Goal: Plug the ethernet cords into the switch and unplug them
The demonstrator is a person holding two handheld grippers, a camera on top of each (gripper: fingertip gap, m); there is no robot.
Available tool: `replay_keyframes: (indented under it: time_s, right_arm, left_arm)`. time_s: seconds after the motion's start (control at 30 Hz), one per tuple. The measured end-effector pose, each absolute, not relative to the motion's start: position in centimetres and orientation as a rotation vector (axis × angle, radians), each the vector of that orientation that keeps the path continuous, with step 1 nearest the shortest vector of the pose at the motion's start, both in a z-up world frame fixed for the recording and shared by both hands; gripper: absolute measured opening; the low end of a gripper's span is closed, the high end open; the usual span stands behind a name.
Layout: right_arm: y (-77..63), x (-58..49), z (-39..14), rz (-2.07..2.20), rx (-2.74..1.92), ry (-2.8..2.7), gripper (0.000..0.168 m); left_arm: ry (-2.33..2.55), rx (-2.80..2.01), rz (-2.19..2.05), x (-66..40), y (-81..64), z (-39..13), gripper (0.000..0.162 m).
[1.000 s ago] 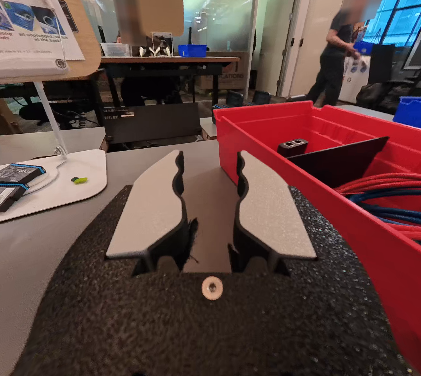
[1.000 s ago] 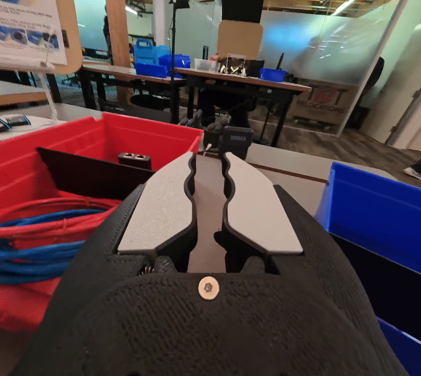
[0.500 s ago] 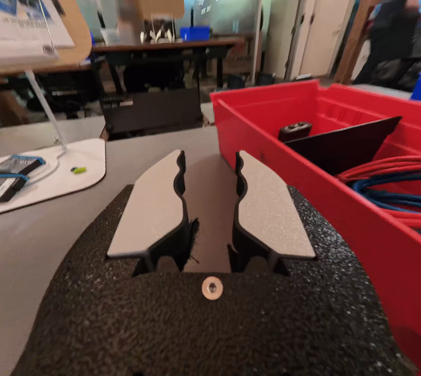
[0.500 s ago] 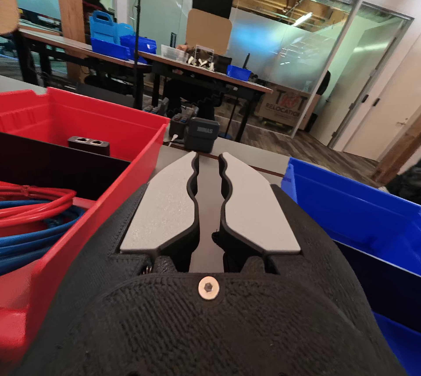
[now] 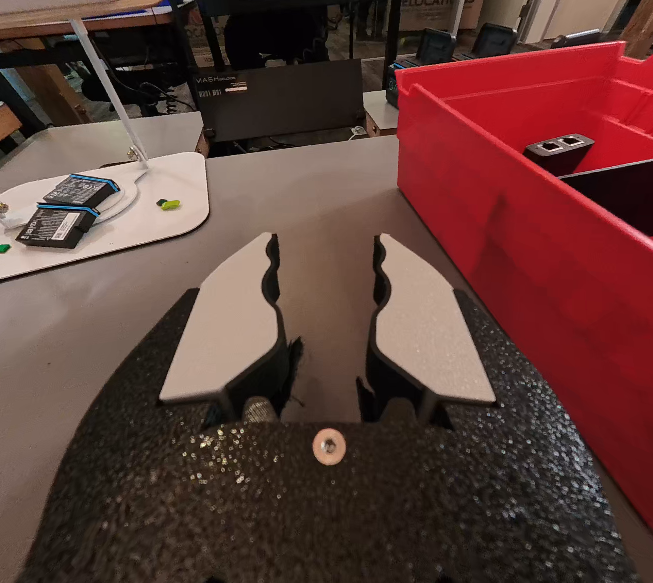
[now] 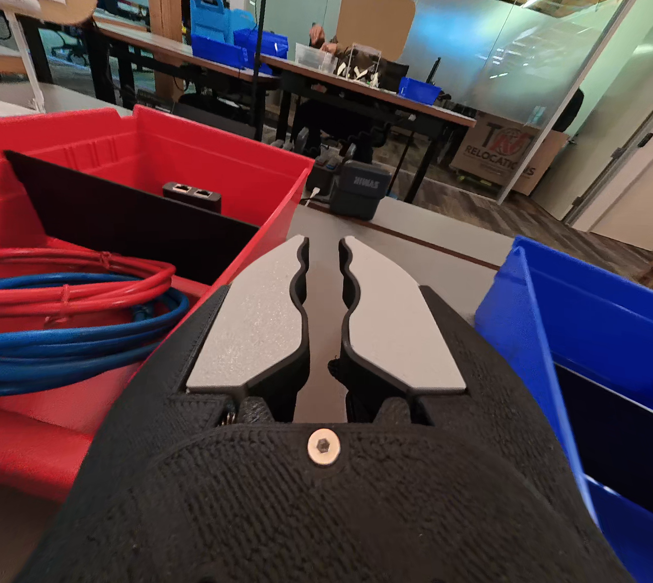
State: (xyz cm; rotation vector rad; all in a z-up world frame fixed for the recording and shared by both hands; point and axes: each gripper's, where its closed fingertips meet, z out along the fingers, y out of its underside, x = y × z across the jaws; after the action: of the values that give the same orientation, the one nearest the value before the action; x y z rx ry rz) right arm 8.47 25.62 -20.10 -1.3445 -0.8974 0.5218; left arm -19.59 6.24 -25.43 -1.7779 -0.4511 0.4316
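1. Your left hand-held gripper hangs over the grey desk, fingers spread wide with nothing between them.
2. Your right hand-held gripper has only a narrow gap between its fingers and holds nothing; it sits between the red bin and the blue bin.
3. Red cable and blue cable lie coiled in the red bin's near compartment.
4. Behind the black divider stands a black adapter.
5. Left of your left gripper, a white stand base carries two batteries.
6. Past the desk edge sits a charger.
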Motion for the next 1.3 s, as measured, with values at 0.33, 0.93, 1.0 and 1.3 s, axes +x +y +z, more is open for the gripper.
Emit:
replay_keyframes:
  time_s: [0.33,0.93,1.0,1.3]
  right_arm:
    - [26.4,7.8,-22.4,0.519,-1.396,-0.917,0.015]
    - [23.5,6.8,-17.2,0.604,-1.161,-1.077,0.026]
    - [22.4,4.8,-16.9,0.6,-1.154,-1.264,0.01]
    - [21.6,-8.2,-19.5,0.55,-1.028,-2.122,0.02]
  left_arm:
    - [-0.45,-1.734,0.354,-19.4,6.0,-24.6,0.056]
    - [-0.241,-1.569,0.49,-17.4,6.3,-21.4,0.123]
    - [-0.26,-1.557,0.481,-17.6,6.2,-21.5,0.116]
    - [-0.244,-1.501,0.27,-16.7,5.9,-21.5,0.012]
